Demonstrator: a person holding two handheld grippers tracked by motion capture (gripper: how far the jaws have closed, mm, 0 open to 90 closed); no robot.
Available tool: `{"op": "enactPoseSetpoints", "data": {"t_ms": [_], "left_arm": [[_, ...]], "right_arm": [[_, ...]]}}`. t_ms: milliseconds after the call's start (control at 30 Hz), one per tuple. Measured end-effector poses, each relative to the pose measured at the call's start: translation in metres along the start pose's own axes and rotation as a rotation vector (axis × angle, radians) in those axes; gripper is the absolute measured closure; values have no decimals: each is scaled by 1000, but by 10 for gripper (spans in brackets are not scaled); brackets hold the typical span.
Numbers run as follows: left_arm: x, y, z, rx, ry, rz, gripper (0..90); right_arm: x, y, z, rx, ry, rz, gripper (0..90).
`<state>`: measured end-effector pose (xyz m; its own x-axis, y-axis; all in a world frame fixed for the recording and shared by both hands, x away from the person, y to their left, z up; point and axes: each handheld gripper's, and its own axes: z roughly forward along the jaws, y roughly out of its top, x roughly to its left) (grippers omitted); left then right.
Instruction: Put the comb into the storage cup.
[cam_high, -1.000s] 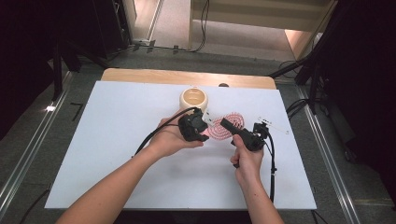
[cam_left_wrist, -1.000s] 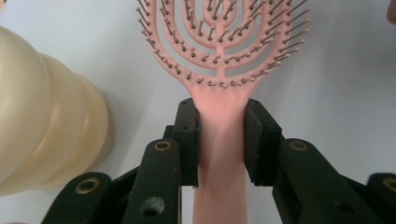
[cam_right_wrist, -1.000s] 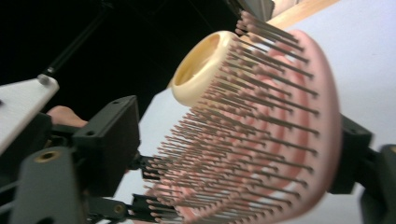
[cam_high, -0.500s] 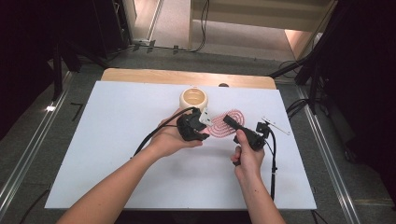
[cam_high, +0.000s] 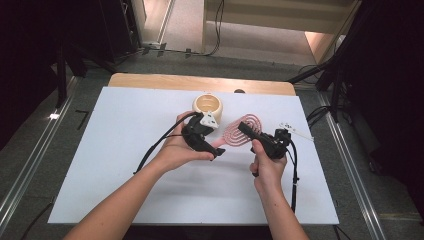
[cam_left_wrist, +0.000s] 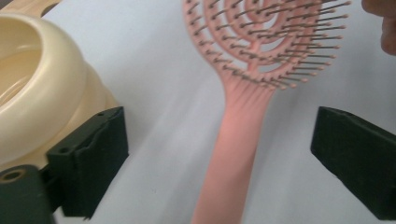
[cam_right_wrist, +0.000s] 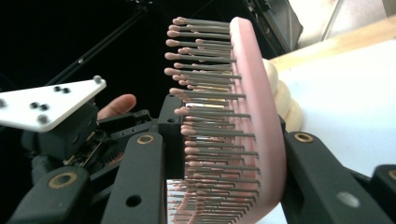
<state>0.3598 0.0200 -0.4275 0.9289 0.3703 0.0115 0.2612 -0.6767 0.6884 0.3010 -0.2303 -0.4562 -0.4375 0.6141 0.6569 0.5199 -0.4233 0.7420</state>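
A pink hairbrush (cam_high: 240, 132) is held just above the white table. My right gripper (cam_high: 248, 131) is shut on its head (cam_right_wrist: 252, 116), one jaw on the bristle side and one on the back; these jaws have just been closing. My left gripper (cam_high: 212, 145) is open and its jaws have just been opening. They stand wide on either side of the brush handle (cam_left_wrist: 233, 149) without touching it. A cream bowl (cam_high: 208, 103) sits behind the left gripper, close to its left jaw (cam_left_wrist: 88, 158).
The white board (cam_high: 125, 150) covers a wooden table whose far edge (cam_high: 150, 80) shows behind the bowl. Black cables trail from both grippers toward the near edge. Dark floor and metal rails surround the table.
The left gripper's jaws have let go of the brush handle and now stand apart. The right gripper has taken hold of the brush head. Both hands stayed nearly in place.
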Motion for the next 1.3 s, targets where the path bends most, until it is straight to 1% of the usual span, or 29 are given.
{"op": "enactPoseSetpoints", "data": {"t_ms": [33, 67, 133, 233, 267, 300, 367, 467, 500, 567, 600, 633, 700, 767, 800, 833, 867, 900, 933, 1067, 1100, 1133, 1267, 1300], "left_arm": [[2, -2, -1, -3, 7, -16, 6], [3, -6, -3, -17, 6, -20, 0], [4, -11, -5, -45, 28, -40, 0], [5, -17, -10, -87, 35, -71, 0], [6, -19, -12, -100, 30, -86, 0], [7, -20, -14, -108, 30, -90, 0], [7, -23, -18, -135, 36, -106, 0], [7, -27, -23, -163, 41, -117, 0], [6, -29, -25, -178, 55, -119, 0], [8, -32, -29, -192, 46, -132, 0], [7, -34, -30, -202, 56, -134, 0], [7, -35, -31, -211, 53, -132, 0], [7, -39, -35, -218, 68, -133, 0], [8, -43, -37, -232, 69, -143, 0], [8, -46, -38, -239, 83, -144, 0], [8, -49, -40, -244, 87, -145, 0], [9, -51, -41, -249, 87, -150, 0], [9, -54, -42, -248, 96, -154, 0], [10, -58, -43, -253, 95, -163, 0], [13, -68, -47, -250, 103, -186, 0], [13, -70, -48, -252, 112, -192, 0], [14, -73, -49, -251, 114, -194, 0], [15, -84, -54, -268, 132, -207, 0], [16, -87, -55, -274, 136, -204, 0]], "right_arm": [[1, 1, 0, 0, 3, -8, 621], [1, 2, 0, 2, -1, -27, 622], [3, 3, 0, 6, 1, -46, 621], [6, 4, -1, 8, 1, -79, 622], [6, 5, -1, 9, -1, -81, 622], [7, 6, -1, 8, 0, -91, 622], [7, 7, -2, 4, 0, -95, 622], [9, 9, -3, 1, 2, -98, 622], [9, 10, -3, 3, 2, -105, 622], [11, 11, -4, 2, 2, -123, 622], [11, 11, -4, 3, 1, -134, 622], [12, 12, -4, 5, 1, -141, 622], [14, 13, -5, 4, 3, -149, 622], [14, 14, -5, 5, 4, -154, 622], [15, 15, -5, 7, 2, -160, 622], [15, 15, -5, 7, 2, -161, 622], [15, 16, -5, 7, 0, -172, 622], [16, 16, -5, 7, -2, -171, 622], [16, 17, -6, 7, -1, -173, 622], [17, 20, -6, 1, 0, -176, 622], [16, 21, -6, -1, 6, -178, 622], [17, 22, -7, 0, 7, -167, 622], [17, 25, -7, -2, 2, -182, 622], [18, 26, -7, -1, 2, -181, 622]]}}
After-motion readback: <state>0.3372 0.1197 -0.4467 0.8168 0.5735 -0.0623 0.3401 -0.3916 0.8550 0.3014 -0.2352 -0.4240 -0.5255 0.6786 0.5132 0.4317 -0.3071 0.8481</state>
